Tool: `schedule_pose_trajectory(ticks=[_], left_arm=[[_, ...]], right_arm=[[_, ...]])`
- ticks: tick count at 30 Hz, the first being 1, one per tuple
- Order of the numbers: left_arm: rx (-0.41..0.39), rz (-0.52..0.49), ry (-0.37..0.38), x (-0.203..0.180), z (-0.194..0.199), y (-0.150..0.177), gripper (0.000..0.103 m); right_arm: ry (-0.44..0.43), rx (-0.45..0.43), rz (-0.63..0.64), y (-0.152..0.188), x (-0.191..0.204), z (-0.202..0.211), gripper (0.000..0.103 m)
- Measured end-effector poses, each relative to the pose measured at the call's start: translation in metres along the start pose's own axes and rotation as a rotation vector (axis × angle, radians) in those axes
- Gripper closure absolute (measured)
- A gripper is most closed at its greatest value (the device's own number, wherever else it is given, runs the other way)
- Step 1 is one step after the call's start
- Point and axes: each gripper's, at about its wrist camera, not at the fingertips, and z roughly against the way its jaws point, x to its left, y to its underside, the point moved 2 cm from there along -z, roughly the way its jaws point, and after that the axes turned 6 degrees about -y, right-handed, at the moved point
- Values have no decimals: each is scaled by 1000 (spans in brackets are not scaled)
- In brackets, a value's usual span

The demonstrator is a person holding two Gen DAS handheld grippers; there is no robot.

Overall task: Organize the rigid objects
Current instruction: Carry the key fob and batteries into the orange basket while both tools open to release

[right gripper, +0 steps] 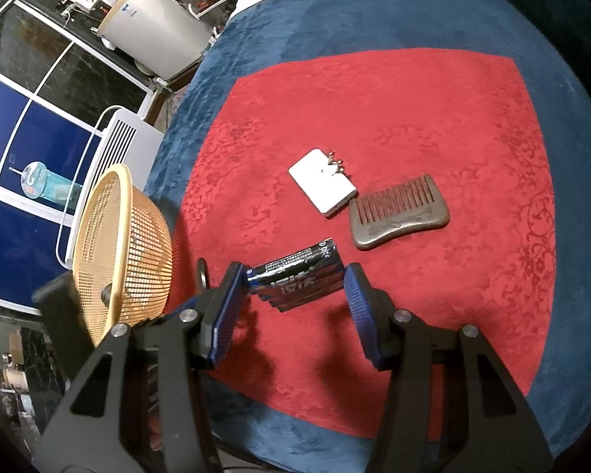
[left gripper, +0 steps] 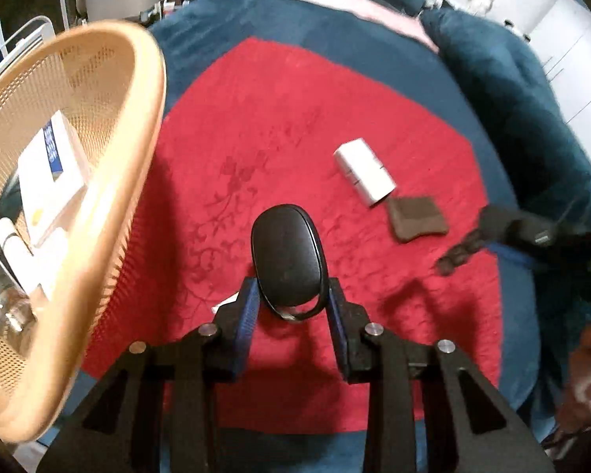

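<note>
**Black case clamped, battery pack between open jaws**

The oval black case is clamped at its near end by the left gripper, above the red cloth beside the basket. It is judged hard, smooth and light; its curved shell could slip, so a hold across the widest part is advised. The battery pack lies between the right gripper's spread pads, near the cloth's near edge. One pad is touched, so the pack is not gripped. It is judged stiff and dense.
</note>
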Motion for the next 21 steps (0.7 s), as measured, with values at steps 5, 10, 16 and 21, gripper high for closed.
schedule_pose_trajectory(ticks=[5, 10, 16, 21], left_arm=[[-83, -4, 24, -10, 35, -14, 69], [-159, 4, 39, -12, 68, -28, 69], [-267, 37, 55, 4, 117, -42, 68], [-345, 85, 43, 28, 147, -52, 68]], right_arm=[[-16, -7, 7, 0, 6, 3, 50], [-29, -24, 18, -3, 14, 9, 50], [-46, -39, 44, -7, 32, 13, 50], [-73, -51, 93, -11, 63, 12, 50]])
